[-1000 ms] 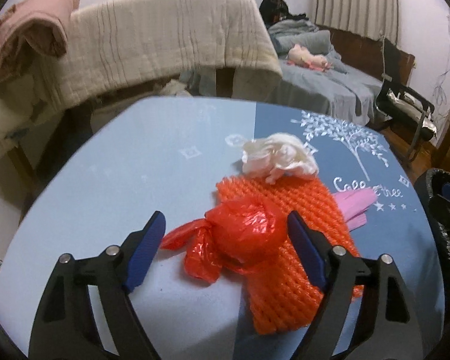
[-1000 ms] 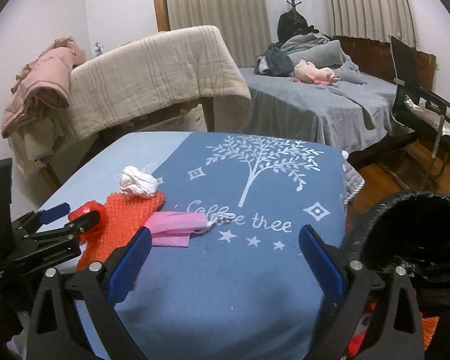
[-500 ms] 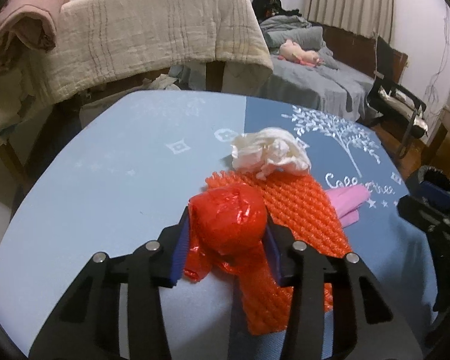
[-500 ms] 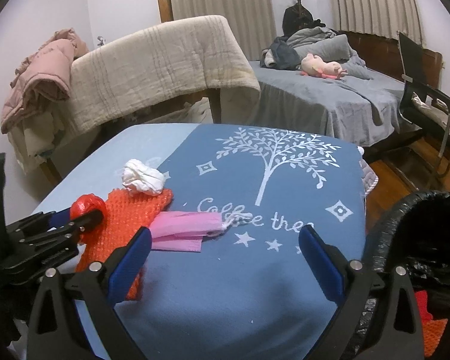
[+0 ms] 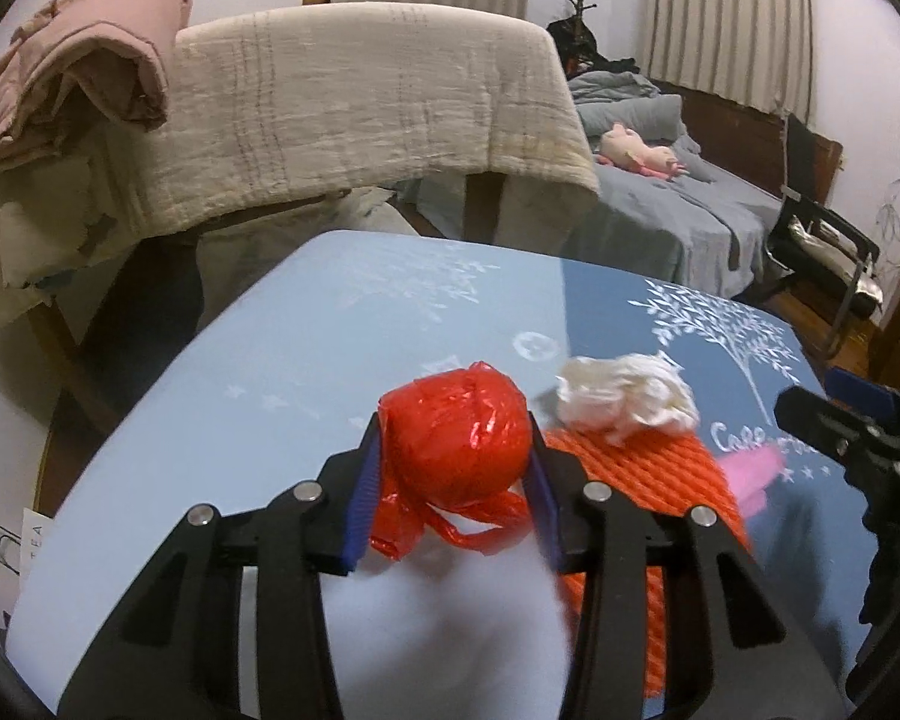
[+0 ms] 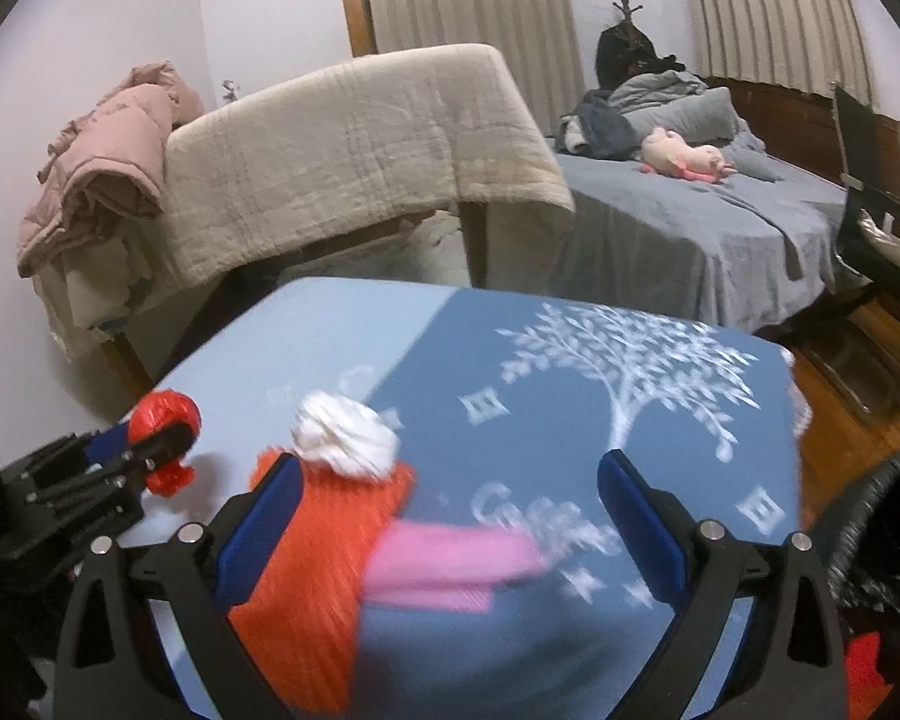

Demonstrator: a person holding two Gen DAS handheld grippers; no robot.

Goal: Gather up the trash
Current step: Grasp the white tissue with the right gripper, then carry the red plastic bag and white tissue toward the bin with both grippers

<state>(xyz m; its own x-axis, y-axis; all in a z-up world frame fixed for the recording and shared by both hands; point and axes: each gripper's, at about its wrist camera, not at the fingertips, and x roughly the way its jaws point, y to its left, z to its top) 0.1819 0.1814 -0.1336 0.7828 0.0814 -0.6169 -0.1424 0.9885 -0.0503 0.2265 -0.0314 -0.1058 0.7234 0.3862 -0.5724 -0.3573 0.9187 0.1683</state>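
Observation:
My left gripper [image 5: 455, 450] is shut on a balled red plastic bag [image 5: 459, 438] and holds it above the blue table [image 5: 270, 396]; it also shows in the right wrist view [image 6: 165, 420]. On the table lie an orange foam net [image 5: 648, 474], a crumpled white tissue [image 5: 624, 399] and a pink wrapper [image 5: 750, 471]. My right gripper [image 6: 450, 516] is open and empty, above the orange net [image 6: 324, 540] and pink wrapper [image 6: 450, 558], with the tissue [image 6: 345, 435] just beyond.
A black-lined trash bin [image 6: 870, 540] stands at the table's right edge. Behind the table is a chair draped with a beige blanket [image 5: 360, 102] and a pink jacket [image 5: 72, 90]. A bed [image 6: 720, 210] and a black chair [image 6: 882, 228] stand at the back right.
My left gripper closed on the red bag and lifted it off the orange net. My right gripper moved left over the table toward the net and pink wrapper, still open.

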